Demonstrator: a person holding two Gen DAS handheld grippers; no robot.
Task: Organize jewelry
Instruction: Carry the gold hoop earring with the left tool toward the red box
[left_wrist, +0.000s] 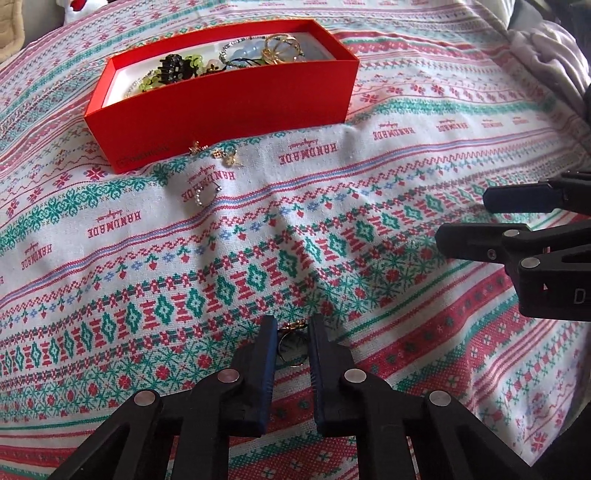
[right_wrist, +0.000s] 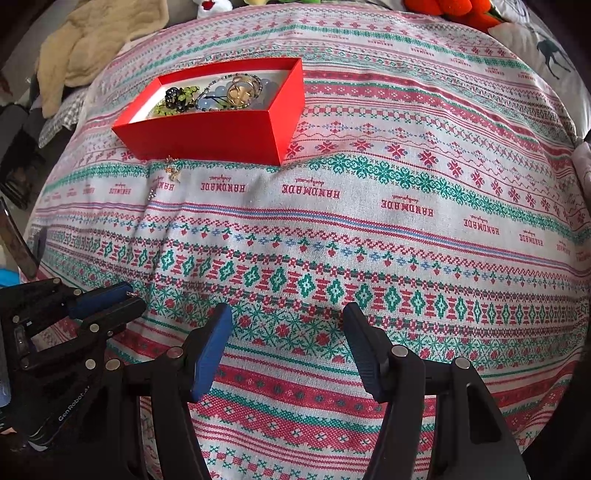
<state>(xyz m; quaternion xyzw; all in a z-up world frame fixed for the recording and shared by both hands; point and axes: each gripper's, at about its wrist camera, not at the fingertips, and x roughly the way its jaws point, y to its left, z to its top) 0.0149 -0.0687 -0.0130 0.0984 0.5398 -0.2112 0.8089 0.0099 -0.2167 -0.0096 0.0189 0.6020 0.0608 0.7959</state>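
Note:
A red box (left_wrist: 221, 107) holding several pieces of jewelry stands at the far side of the patterned cloth; it also shows in the right wrist view (right_wrist: 214, 136). Small gold earrings (left_wrist: 225, 155) lie on the cloth just in front of the box, with a pearl hoop (left_wrist: 201, 194) nearer. My left gripper (left_wrist: 291, 325) has its jaws narrowly apart around a gold ring (left_wrist: 293, 345) lying on the cloth; I cannot tell if the pads touch it. In the right wrist view the left gripper (right_wrist: 135, 297) is low at the left. My right gripper (right_wrist: 288, 314) is open and empty above the cloth.
The patterned cloth (right_wrist: 406, 229) covers a rounded surface and is wrinkled near the box. A beige blanket (right_wrist: 92, 40) lies at the far left, plush toys (right_wrist: 454, 9) at the far edge. The right gripper (left_wrist: 461, 218) reaches in from the right in the left wrist view.

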